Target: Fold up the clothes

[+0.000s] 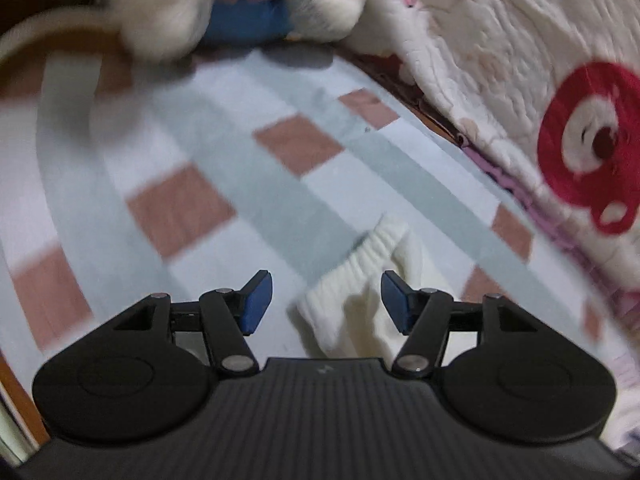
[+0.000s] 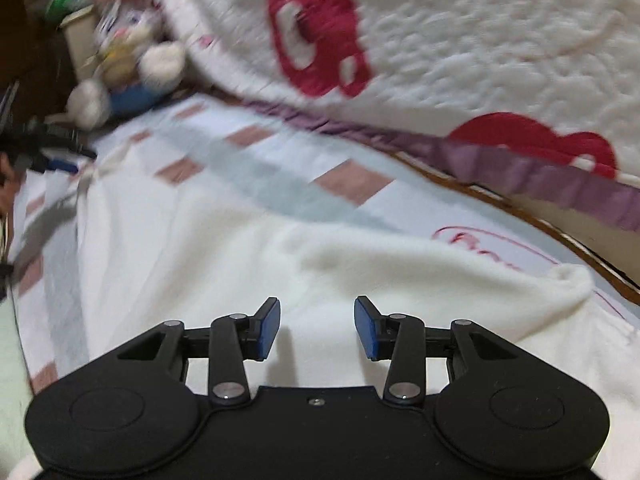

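Observation:
A white knitted garment lies on the checked bed sheet. In the left wrist view its ribbed cuff end (image 1: 360, 280) lies just ahead of and between the fingers of my left gripper (image 1: 326, 300), which is open and holds nothing. In the right wrist view the garment's wide white body (image 2: 280, 264) spreads across the sheet under my right gripper (image 2: 317, 328), which is open and empty just above the cloth. My left gripper also shows at the far left of the right wrist view (image 2: 52, 148).
A white quilt with red cartoon prints (image 1: 540, 80) (image 2: 440, 40) is heaped along the right side. A white plush toy with a blue part (image 1: 248, 12) (image 2: 128, 68) sits at the head of the bed. The sheet (image 1: 200, 160) has pink, white and grey-blue checks.

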Demonstrator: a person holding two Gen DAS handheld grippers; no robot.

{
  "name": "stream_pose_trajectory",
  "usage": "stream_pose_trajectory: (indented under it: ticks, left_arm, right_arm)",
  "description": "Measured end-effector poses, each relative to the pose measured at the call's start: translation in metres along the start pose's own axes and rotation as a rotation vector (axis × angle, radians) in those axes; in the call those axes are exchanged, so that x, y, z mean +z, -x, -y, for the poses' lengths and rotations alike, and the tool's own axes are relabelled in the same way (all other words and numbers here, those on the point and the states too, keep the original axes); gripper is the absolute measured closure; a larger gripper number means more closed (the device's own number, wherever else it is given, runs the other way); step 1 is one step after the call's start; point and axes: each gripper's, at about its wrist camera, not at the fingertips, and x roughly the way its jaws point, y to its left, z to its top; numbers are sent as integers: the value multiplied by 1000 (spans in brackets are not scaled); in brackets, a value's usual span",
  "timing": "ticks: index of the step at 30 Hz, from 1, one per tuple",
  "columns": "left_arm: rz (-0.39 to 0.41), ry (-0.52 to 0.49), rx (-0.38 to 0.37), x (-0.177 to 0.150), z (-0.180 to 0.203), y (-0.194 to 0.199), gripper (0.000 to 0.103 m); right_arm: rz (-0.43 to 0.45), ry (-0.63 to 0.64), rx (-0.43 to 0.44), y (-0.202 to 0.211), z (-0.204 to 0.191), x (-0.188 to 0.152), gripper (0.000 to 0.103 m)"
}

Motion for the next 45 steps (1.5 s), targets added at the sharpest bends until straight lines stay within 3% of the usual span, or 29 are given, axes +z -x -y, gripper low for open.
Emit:
stream_pose_trajectory:
  ticks: [6, 8, 16, 18, 19, 20, 22, 24, 25, 27, 29, 32, 37, 39, 41, 43, 45]
  left_arm:
    - [48, -64, -21, -12, 11, -28, 34]
    - [74, -83, -27, -12, 13, -34, 27]
    - [81, -46, -129, -9, 16, -40, 19]
    - [77, -68, -158, -8, 19, -40, 40]
    - [69, -99, -148, -6, 24, -39, 80]
    - [57, -138, -124, -3, 29, -37, 92]
    - [54, -222, -72, 4, 41, -29, 93]
    - [121, -270, -17, 19, 47, -5, 95]
    - [168, -271, 5, 27, 44, 9, 103]
    - [263, -271, 48, 43, 39, 38, 103]
    - [297, -238, 87, 54, 23, 54, 103]
    - [225, -155, 123, 53, -7, 52, 103]
    - [33, 4, 14, 18, -34, 25, 100]
    - [-12, 11, -50, -2, -30, 17, 94]
    - [-26, -14, -107, -23, -22, 15, 68]
    - [2, -31, -146, -42, -12, 19, 60]
    - [-3, 23, -205, -49, -11, 20, 53]
  right_arm:
    - [-36, 162, -65, -9, -27, -12, 53]
    - [-45, 183, -73, -9, -31, -15, 51]
    - [-58, 114, -18, -2, -31, -31, 44]
    - [-58, 99, -6, -3, -31, -34, 40]
    - [-58, 91, 0, -3, -30, -36, 40]
    - [-58, 83, 5, -3, -30, -38, 39]
    - [-57, 78, 11, -4, -30, -39, 38]
    - [-58, 80, 12, -6, -29, -38, 38]
    - [-58, 83, 13, -6, -29, -37, 37]
    - [-54, 85, 7, -8, -29, -37, 36]
    - [-49, 87, 1, -9, -29, -36, 35]
    - [-41, 91, -8, -11, -29, -35, 35]
    - [-44, 118, -17, -14, -32, -32, 34]
    - [-44, 121, -23, -15, -32, -30, 34]
    - [-27, 104, -36, -12, -35, -27, 34]
    - [2, 73, -48, -6, -38, -23, 34]
    - [28, 50, -31, -1, -44, -21, 34]
